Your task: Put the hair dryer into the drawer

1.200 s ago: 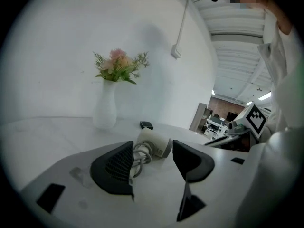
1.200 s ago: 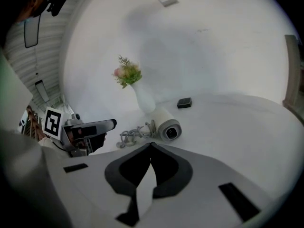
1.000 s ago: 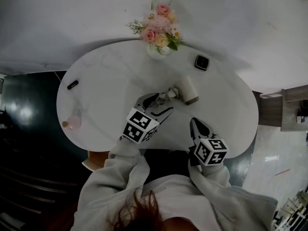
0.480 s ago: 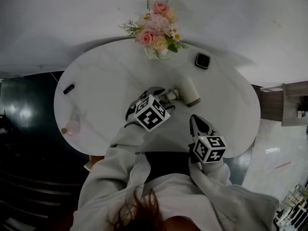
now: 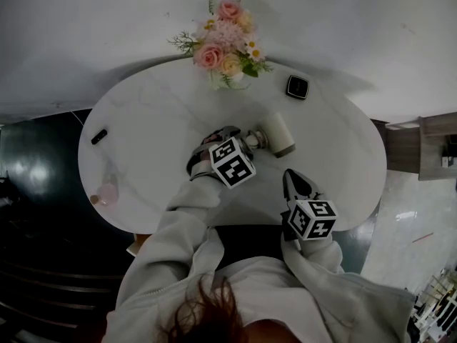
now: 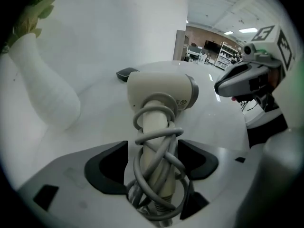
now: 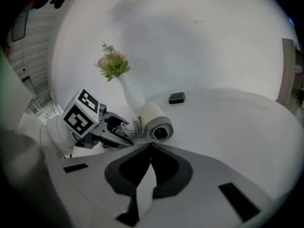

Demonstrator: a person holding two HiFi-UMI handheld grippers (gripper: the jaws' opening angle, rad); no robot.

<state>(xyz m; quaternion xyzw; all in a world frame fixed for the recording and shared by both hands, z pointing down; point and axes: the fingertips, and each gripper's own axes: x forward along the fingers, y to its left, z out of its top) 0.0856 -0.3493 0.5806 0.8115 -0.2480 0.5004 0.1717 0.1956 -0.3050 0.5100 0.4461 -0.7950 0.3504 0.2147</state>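
- At the bottom edge of the head view are the person's hair and white sleeves (image 5: 178,227), one reaching up to each gripper.
- The right gripper (image 7: 151,147) is at the lower right of the head view, over the near rim of the table. Its marker cube (image 5: 312,219) faces up. In its own view the two dark jaw tips meet, with nothing between them.
- The left gripper (image 6: 152,164) is at the centre of the head view and points steeply down at the table. Its jaws have just been opening and now stand wide apart. The hair dryer's handle (image 6: 154,141) lies between them, and the pads are not pressing on it.
- The hair dryer (image 5: 275,136) lies on its side on the white oval table (image 5: 157,120), just right of centre in the head view. Its cream barrel is to the right of the left gripper. A grey cord (image 6: 138,118) is wound in loops round the handle.
- In the right gripper view, the barrel's round open end faces the camera, just above the closed jaw tips.
- At the table's left rim are a small black object (image 5: 99,136) and, nearer the person, a pink thing (image 5: 107,190) too small to identify. Both are well apart from the hair dryer.
- Beyond the hair dryer, at upper right, a small black square object (image 5: 298,86) lies flat on the table.
- At the table's far edge, top centre, a white vase (image 6: 42,94) holds pink and cream flowers (image 5: 225,45).
- A plain white wall (image 5: 357,20) stands behind the table.
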